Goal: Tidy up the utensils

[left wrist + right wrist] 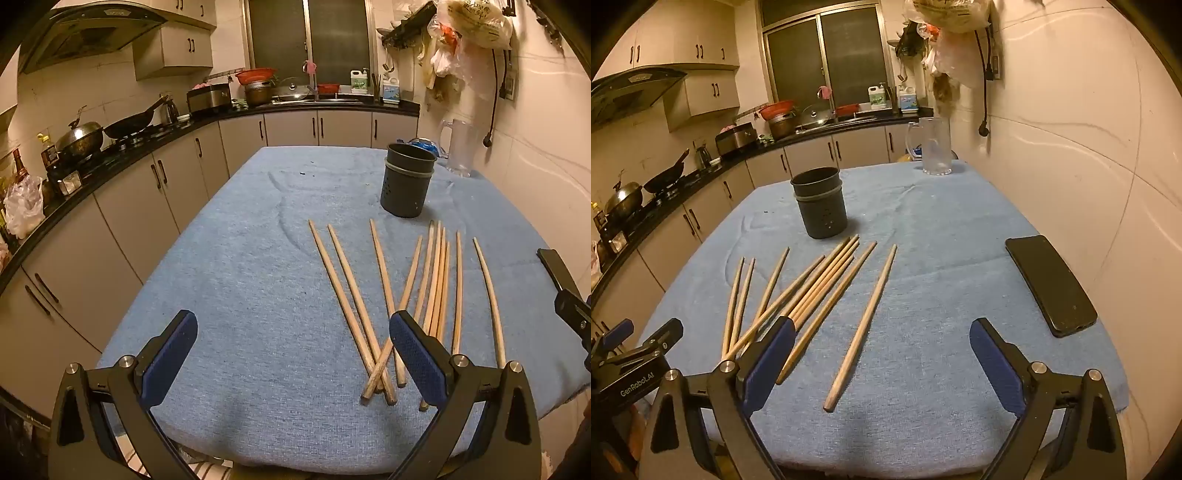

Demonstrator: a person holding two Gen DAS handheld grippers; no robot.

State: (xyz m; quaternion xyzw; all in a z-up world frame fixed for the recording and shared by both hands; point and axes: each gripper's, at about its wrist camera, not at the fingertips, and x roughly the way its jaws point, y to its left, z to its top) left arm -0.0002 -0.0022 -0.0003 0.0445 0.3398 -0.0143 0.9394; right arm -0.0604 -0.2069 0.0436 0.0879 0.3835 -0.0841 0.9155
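Several wooden chopsticks [406, 299] lie loose and partly crossed on the blue cloth; they also show in the right wrist view [812, 295]. One chopstick [862, 326] lies apart on the right. A dark grey perforated utensil holder [408, 181] stands upright and empty behind them, also seen in the right wrist view [820, 203]. My left gripper [293, 332] is open and empty, low over the cloth left of the chopsticks. My right gripper [882, 339] is open and empty, over the near ends of the rightmost chopsticks.
A black phone [1051, 284] lies on the cloth at the right near the wall. A clear plastic jug [934, 146] stands at the table's far edge. The blue-covered table [240, 258] ends close in front; kitchen counters [122, 147] run along the left.
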